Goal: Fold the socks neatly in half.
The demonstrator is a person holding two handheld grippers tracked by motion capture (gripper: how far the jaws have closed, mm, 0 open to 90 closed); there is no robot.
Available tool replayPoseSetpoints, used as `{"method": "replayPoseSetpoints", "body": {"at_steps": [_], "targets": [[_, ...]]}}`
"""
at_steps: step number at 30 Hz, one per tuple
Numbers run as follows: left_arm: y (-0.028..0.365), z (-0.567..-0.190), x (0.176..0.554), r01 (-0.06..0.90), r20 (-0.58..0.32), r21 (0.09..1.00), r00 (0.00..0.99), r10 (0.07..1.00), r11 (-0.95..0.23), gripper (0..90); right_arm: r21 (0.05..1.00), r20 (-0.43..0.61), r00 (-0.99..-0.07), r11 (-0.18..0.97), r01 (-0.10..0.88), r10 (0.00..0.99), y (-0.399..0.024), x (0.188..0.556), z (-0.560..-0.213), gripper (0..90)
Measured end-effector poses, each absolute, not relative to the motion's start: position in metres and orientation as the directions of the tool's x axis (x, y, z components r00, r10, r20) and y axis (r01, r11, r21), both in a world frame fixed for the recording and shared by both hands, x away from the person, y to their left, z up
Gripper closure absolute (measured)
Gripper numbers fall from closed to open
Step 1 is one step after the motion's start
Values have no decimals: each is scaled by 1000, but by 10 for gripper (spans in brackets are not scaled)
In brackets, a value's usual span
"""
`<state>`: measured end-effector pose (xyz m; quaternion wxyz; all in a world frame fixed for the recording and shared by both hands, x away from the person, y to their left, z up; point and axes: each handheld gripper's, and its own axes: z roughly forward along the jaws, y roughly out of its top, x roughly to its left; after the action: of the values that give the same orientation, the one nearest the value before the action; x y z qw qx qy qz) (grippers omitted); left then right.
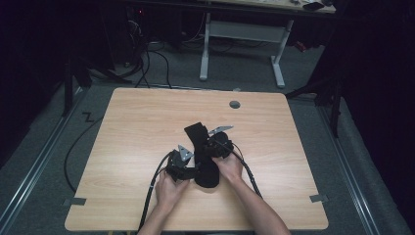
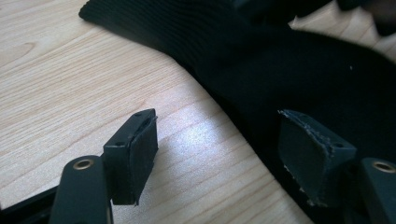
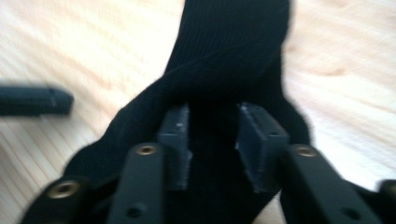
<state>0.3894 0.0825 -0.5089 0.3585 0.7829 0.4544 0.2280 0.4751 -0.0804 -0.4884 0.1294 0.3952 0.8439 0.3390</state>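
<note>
A black sock (image 1: 198, 134) lies lengthwise in the middle of the wooden table (image 1: 147, 122), with its ribbed cuff at the far end. My left gripper (image 1: 192, 170) sits at the sock's near left edge. In the left gripper view the left gripper (image 2: 219, 126) is open, with one pad (image 2: 137, 149) over bare wood and the other (image 2: 308, 154) over the sock (image 2: 280, 70). My right gripper (image 1: 208, 148) hovers over the sock's middle. In its own view the right gripper (image 3: 215, 114) has its jaws apart astride a raised fold of the sock (image 3: 233, 46), and the picture is blurred.
A grey round plug (image 1: 235, 104) sits in the table near its far edge. Tape marks (image 1: 74, 201) lie at the near corners. A white desk frame (image 1: 242, 34) and floor cables stand beyond the table. A blurred dark bar (image 3: 32, 100) lies at the left in the right gripper view.
</note>
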Motion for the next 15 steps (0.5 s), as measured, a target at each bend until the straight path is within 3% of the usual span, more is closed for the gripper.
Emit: {"method": "replayPoseSetpoints", "body": {"at_steps": [1, 3, 5, 15], "targets": [[82, -509, 389, 548, 31, 769, 483, 875, -330, 296, 669, 22, -676, 492, 557, 736, -77, 472, -492, 779], [83, -509, 389, 548, 32, 768, 483, 875, -331, 296, 666, 1, -694, 517, 537, 720, -75, 470, -491, 864], [82, -509, 389, 548, 33, 768, 483, 875, -332, 296, 668, -58, -710, 556, 495, 702, -74, 467, -489, 877], [82, -509, 389, 551, 29, 768, 481, 876, -327, 296, 701, -105, -698, 550, 453, 709, -84, 462, -467, 879]]}}
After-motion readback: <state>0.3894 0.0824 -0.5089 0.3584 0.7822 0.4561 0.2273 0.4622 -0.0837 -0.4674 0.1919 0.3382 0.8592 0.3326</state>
